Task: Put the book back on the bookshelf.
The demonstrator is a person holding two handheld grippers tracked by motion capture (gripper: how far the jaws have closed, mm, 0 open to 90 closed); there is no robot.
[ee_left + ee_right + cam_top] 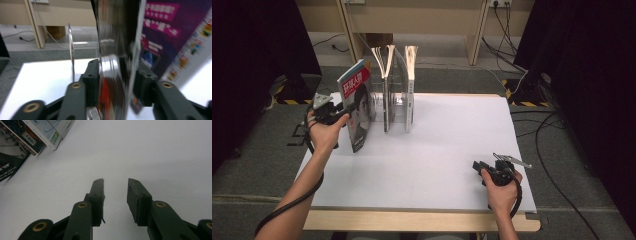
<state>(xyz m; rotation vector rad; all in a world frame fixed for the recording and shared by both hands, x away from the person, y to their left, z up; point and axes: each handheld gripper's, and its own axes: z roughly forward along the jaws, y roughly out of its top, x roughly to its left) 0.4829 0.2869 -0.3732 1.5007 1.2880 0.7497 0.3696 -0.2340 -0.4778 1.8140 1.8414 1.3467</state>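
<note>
A magazine [358, 105] with a red title band and a face on its cover stands tilted at the table's left, just left of a clear rack [398, 102]. My left gripper [343, 113] is at its near edge. In the left gripper view the blurred glossy magazine [115, 37] runs between the jaws, which stand wide apart around it; a purple printed cover [170, 37] spreads to the right. My left gripper [116, 67] is open. My right gripper [475, 165] lies low over the white tabletop at the front right, open [115, 182] with nothing between its fingers.
The clear rack holds several upright magazines [387, 65] fanned at their tops. In the right gripper view, magazine corners [42, 132] show at the top left. The white tabletop [437, 150] spans the middle. Cables and dark curtains lie beyond the table.
</note>
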